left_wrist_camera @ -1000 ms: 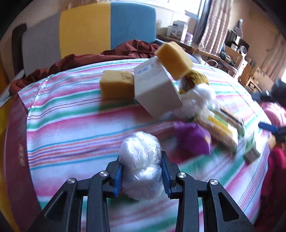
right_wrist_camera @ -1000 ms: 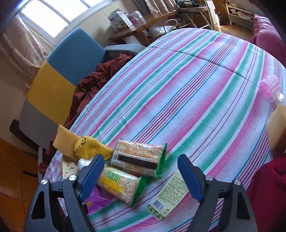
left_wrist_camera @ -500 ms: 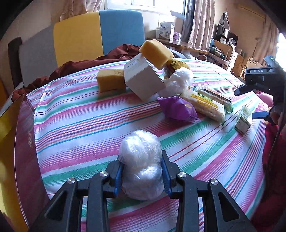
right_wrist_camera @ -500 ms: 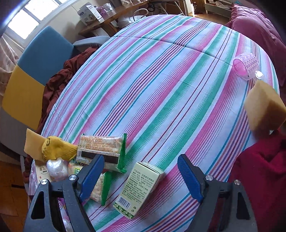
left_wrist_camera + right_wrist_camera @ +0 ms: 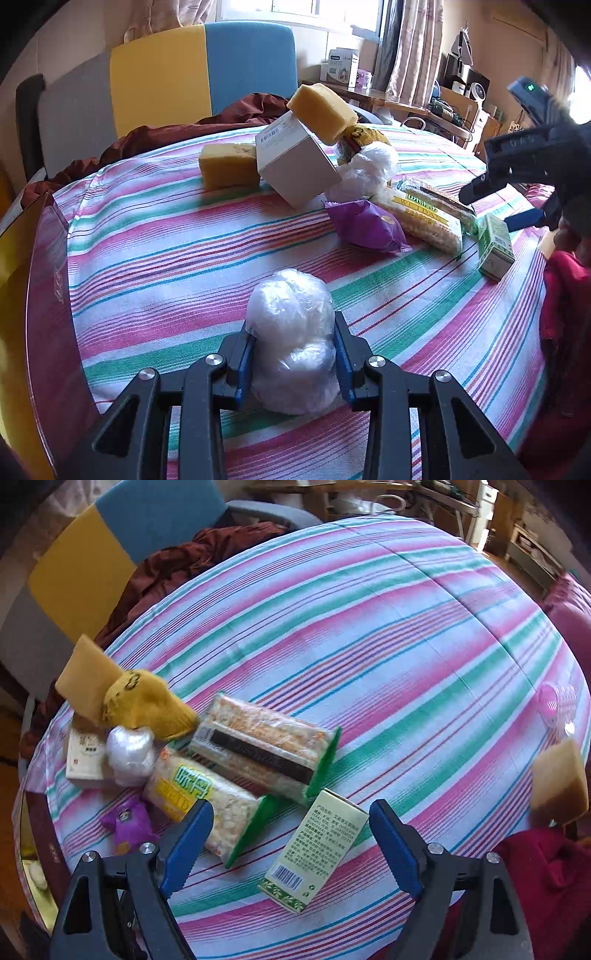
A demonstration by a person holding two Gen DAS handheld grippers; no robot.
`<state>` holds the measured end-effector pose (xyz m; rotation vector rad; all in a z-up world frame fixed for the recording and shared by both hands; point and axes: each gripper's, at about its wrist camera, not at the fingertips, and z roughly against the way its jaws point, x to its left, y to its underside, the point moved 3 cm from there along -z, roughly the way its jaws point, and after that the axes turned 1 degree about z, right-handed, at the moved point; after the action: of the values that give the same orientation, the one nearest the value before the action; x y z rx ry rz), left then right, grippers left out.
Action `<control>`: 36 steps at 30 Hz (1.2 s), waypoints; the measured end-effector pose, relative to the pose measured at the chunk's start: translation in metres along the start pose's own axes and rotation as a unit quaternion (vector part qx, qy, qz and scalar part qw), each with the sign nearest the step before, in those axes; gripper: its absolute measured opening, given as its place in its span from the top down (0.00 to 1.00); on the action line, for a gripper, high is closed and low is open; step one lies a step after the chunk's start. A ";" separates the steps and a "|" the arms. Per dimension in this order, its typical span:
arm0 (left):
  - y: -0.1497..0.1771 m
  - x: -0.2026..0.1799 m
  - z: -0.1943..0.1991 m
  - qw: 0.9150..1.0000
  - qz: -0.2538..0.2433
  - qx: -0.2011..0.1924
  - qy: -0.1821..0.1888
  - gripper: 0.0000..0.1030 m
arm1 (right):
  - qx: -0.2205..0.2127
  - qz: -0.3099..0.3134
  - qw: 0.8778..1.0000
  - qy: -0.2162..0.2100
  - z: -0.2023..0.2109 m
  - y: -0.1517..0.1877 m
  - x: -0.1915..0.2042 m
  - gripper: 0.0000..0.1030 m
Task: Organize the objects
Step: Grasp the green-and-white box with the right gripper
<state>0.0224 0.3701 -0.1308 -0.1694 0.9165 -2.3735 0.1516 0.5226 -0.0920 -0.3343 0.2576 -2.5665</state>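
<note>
You had the left gripper (image 5: 293, 363) clamped on the plastic-wrap ball (image 5: 293, 343), mid-carry; your right gripper (image 5: 290, 845), fingers apart, hovered over the green box (image 5: 314, 851), likely your next pickup.

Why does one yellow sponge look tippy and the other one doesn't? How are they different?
The top sponge is perched tilted on the corner of the white box, up off the cloth. The lower sponge sits flat on the striped tablecloth, beside that box. The top sponge looks a deeper orange-yellow; the lower sponge looks paler. Both are blocky yellow sponges, and neither is held by a gripper.
</note>
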 end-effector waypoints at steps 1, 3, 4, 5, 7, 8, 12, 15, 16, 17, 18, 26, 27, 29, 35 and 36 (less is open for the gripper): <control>0.000 0.001 0.000 1.000 0.002 0.000 0.002 0.64 | 0.015 0.019 1.000 -0.007 0.000 -0.002 0.006 0.09; -0.001 -0.001 0.000 1.000 0.004 0.000 0.005 0.64 | 0.038 0.055 0.998 -0.005 -0.001 -0.007 0.015 0.06; -0.001 0.000 0.000 1.000 0.005 0.000 0.007 0.64 | 0.048 0.072 0.996 0.004 -0.001 -0.008 0.019 0.06; -0.001 0.000 0.000 1.000 0.006 -0.001 0.009 0.64 | 0.056 0.085 0.995 0.009 0.000 -0.009 0.022 0.06; -0.001 0.000 0.001 1.000 0.009 -0.001 0.013 0.64 | 0.075 0.115 0.990 0.019 -0.001 -0.011 0.029 0.06; -0.001 0.001 0.001 1.000 0.011 -0.001 0.015 0.64 | 0.080 0.134 0.988 0.025 0.001 -0.011 0.032 0.06; -0.001 0.001 0.000 1.000 0.014 -0.001 0.020 0.63 | 0.099 0.191 0.975 0.046 0.004 -0.012 0.042 0.06; -0.001 0.002 0.000 1.000 0.018 -0.001 0.024 0.62 | 0.126 0.250 0.955 0.094 -0.003 -0.004 0.046 0.05; -0.001 0.003 0.000 0.999 0.020 -0.001 0.027 0.62 | 0.136 0.268 0.948 0.106 -0.007 0.000 0.046 0.05; -0.001 0.004 0.001 0.999 0.021 -0.002 0.028 0.62 | 0.145 0.283 0.941 0.112 -0.010 0.004 0.045 0.05; -0.001 0.004 0.001 0.999 0.022 -0.002 0.030 0.62 | 0.152 0.296 0.935 0.119 -0.013 0.008 0.044 0.05; -0.001 0.007 0.001 0.999 0.024 -0.002 0.034 0.62 | 0.180 0.315 0.921 0.141 -0.031 0.020 0.031 0.06; -0.001 0.007 0.001 0.999 0.024 -0.002 0.034 0.62 | 0.180 0.312 0.922 0.144 -0.033 0.020 0.028 0.06; -0.001 0.007 0.001 0.999 0.024 -0.002 0.034 0.62 | 0.183 0.309 0.922 0.143 -0.036 0.020 0.025 0.06; -0.001 0.006 0.001 0.999 0.024 -0.002 0.034 0.62 | 0.169 0.313 0.924 0.141 -0.034 0.023 0.018 0.23; -0.001 0.007 0.000 0.999 0.024 -0.002 0.034 0.62 | 0.166 0.318 0.923 0.138 -0.031 0.026 0.020 0.23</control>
<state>0.0167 0.3664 -0.1307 -0.0688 0.9473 -2.3453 0.1391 0.4940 -0.1242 0.2157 0.0157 -1.9503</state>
